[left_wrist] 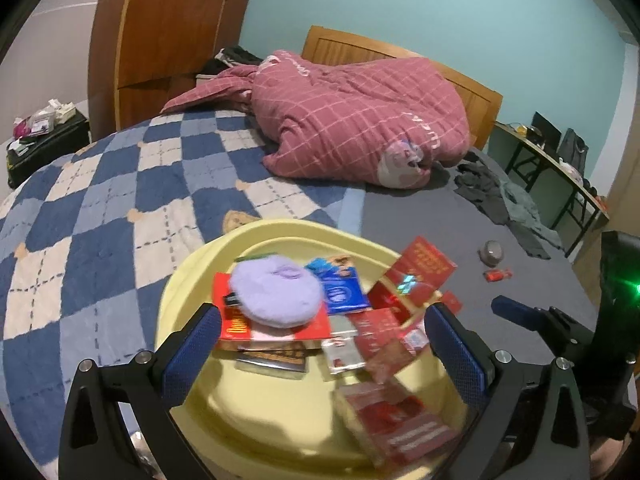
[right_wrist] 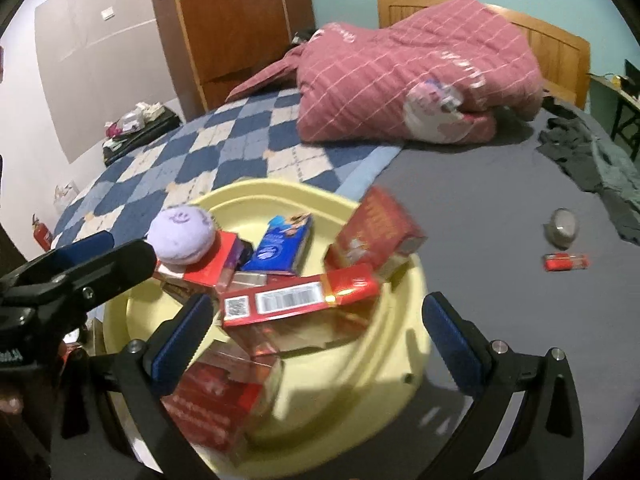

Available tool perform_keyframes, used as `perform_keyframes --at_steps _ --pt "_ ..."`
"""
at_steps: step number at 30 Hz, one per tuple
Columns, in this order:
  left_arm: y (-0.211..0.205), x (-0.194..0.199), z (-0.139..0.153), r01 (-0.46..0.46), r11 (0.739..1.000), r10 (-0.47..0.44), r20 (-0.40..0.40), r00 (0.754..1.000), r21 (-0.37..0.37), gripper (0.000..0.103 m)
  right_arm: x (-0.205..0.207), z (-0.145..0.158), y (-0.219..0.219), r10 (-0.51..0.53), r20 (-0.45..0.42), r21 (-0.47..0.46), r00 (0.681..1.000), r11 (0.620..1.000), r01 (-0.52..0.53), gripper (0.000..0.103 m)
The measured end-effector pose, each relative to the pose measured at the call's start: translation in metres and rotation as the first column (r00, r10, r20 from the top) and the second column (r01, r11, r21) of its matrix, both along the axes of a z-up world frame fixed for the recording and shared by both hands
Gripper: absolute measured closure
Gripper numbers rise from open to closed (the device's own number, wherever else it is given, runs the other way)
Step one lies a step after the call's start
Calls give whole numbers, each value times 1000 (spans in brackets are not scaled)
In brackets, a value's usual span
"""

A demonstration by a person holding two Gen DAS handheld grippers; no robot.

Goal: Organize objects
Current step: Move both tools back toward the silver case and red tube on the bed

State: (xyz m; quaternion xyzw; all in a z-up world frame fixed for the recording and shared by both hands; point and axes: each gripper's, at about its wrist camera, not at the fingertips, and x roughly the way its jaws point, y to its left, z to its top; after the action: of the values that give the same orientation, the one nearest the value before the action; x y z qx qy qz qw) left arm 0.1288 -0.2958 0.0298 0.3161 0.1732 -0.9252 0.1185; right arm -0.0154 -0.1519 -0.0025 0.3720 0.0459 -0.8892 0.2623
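A pale yellow basin [left_wrist: 188, 280] [right_wrist: 396, 364] sits on the bed and holds several red boxes [left_wrist: 416, 268] [right_wrist: 300, 300], a blue packet [left_wrist: 340, 288] [right_wrist: 280, 248] and a round lilac plush [left_wrist: 276, 292] [right_wrist: 184, 236]. My left gripper [left_wrist: 324, 344] hangs open over the basin with nothing between its blue pads. My right gripper [right_wrist: 312, 336] is also open above the basin, over the red boxes, gripping none. The left gripper shows at the left of the right wrist view; the right one shows at the right edge of the left wrist view. On the grey sheet lie a small round silver object [left_wrist: 493, 251] [right_wrist: 562, 226] and a red lighter [left_wrist: 498, 275] [right_wrist: 566, 262].
A crumpled pink checked duvet [left_wrist: 360, 120] [right_wrist: 420, 76] lies at the bed's far end, dark clothes [left_wrist: 492, 196] [right_wrist: 592, 160] at the right. A blue checked blanket [left_wrist: 100, 208] covers the left half. A wooden wardrobe [left_wrist: 160, 24] stands behind, a desk [left_wrist: 560, 160] at right.
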Motion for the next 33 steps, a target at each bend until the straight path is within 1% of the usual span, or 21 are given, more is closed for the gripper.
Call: perform_keyframes --at_steps 2,6,8,15,19,23,26,28,31,33 --pt "13 -1 8 27 1000 -27 0 1000 -3 0 2 7 16 -27 -9 5 1000 1000 27 0" --pt "44 -6 24 77 997 -78 -24 997 -29 0 4 16 55 -86 -26 24 996 996 87 0" --pt "60 -12 30 102 995 -103 -32 994 -17 0 4 18 75 -120 -34 35 992 992 121 0" --pt "100 -39 38 172 985 -170 -43 984 24 0 -6 19 158 -253 -51 74 966 964 256 0" --pt "112 -62 34 188 982 -187 -31 982 20 0 -24 11 197 -325 -52 96 944 939 329 0" --pt "121 -100 29 205 979 -205 2 979 15 0 -48 2 217 -355 -75 99 932 927 361 0" --pt "135 -141 29 222 974 -221 19 975 -35 0 -63 -7 219 -342 -110 93 933 931 352 0" --pt "142 -178 26 254 966 -250 65 966 -44 0 -76 -15 214 -324 -112 98 939 937 335 0" --pt "153 -234 17 315 949 -309 121 943 -31 0 -91 -30 209 -322 -124 104 939 936 335 0" --pt "163 -268 5 350 936 -340 174 924 -28 0 -98 -38 209 -326 -119 88 938 938 337 0"
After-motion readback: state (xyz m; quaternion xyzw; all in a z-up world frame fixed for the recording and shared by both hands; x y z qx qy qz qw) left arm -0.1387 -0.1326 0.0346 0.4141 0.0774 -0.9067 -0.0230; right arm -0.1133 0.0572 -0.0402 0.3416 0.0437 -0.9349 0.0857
